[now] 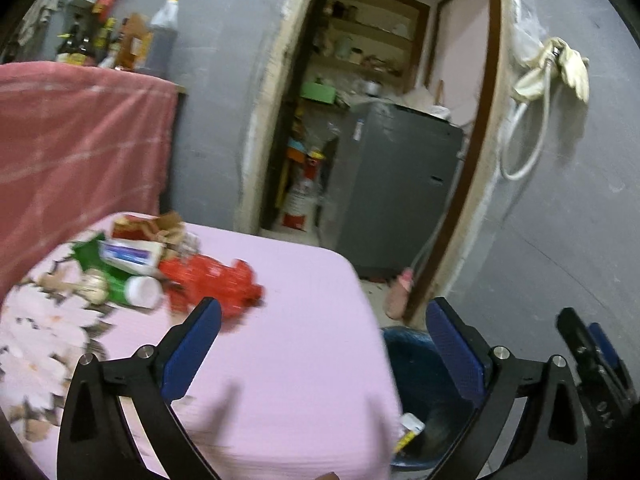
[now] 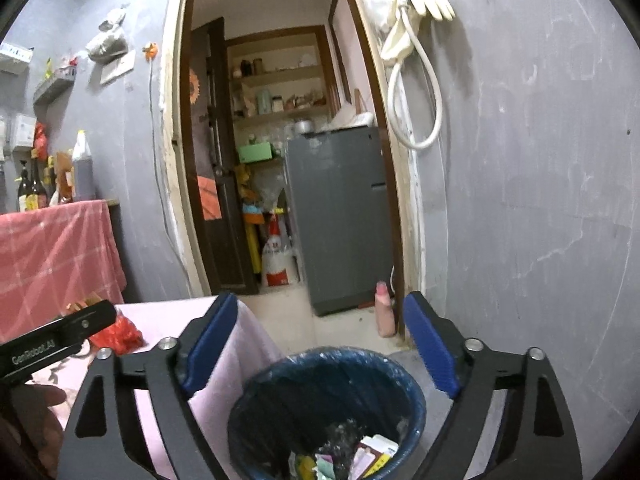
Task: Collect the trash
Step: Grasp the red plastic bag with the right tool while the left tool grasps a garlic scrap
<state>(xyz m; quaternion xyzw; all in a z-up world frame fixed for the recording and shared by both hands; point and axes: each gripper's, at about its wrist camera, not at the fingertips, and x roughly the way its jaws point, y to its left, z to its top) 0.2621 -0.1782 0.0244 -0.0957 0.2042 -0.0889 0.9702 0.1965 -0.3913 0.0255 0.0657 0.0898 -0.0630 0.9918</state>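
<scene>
A pile of trash lies on the pink cloth-covered table (image 1: 304, 344): a red crumpled wrapper (image 1: 216, 280), a green bottle with a white cap (image 1: 132, 290), a white and blue box (image 1: 128, 256) and brown paper (image 1: 172, 228). My left gripper (image 1: 320, 320) is open and empty above the table, right of the pile. My right gripper (image 2: 320, 320) is open and empty, directly above the blue-lined trash bin (image 2: 328, 408), which holds several wrappers and cartons (image 2: 372, 456). The bin also shows in the left wrist view (image 1: 424, 384), beside the table's right edge.
A red checked cloth (image 1: 80, 140) covers a counter with bottles (image 1: 120, 40) behind the table. A doorway opens onto a grey fridge (image 2: 340, 216) and shelves. A pink bottle (image 2: 384, 312) stands on the floor by the door frame. A white hose and gloves (image 2: 416, 20) hang on the wall.
</scene>
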